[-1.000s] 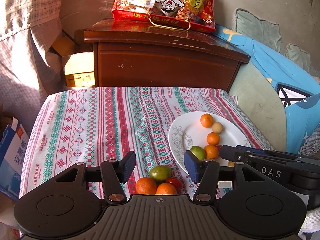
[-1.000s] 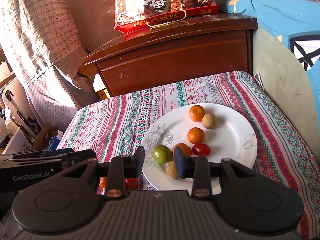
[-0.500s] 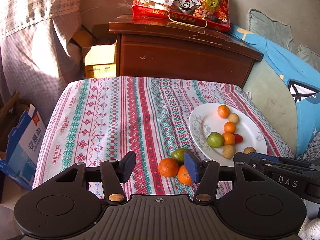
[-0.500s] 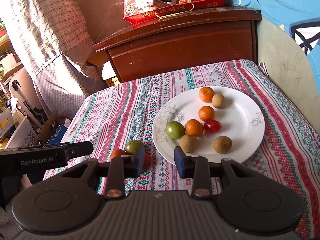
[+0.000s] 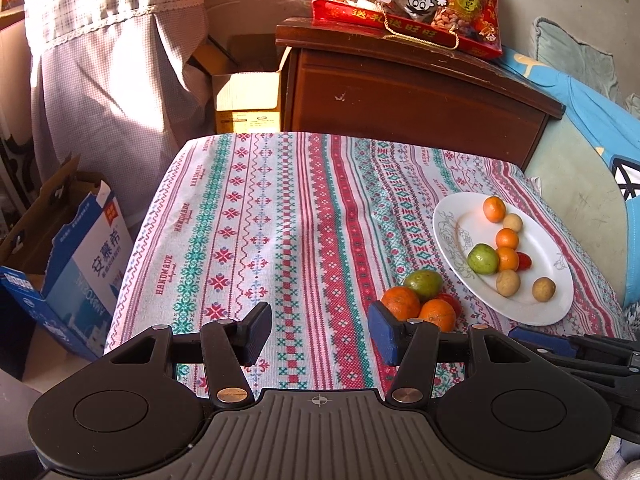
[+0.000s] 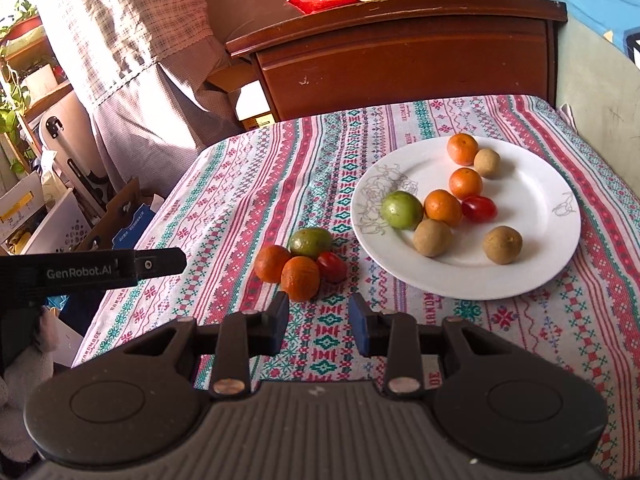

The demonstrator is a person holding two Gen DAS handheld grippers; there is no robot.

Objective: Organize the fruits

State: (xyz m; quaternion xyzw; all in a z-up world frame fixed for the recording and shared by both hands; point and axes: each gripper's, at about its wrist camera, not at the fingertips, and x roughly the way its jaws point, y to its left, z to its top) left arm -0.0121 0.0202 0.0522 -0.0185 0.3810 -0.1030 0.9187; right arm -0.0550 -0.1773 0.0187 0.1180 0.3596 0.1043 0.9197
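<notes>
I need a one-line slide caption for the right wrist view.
Open right gripper above the striped tablecloth, near four loose fruits; eight more lie on the white plate.

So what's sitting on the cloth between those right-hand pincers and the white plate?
Nothing but bare patterned tablecloth between the right gripper and the plate, per the right wrist view; the loose fruit cluster lies off left.

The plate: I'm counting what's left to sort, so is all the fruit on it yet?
Not yet. The plate holds eight fruits, but four lie on the tablecloth beside it: two oranges, a green fruit, a tomato.
</notes>
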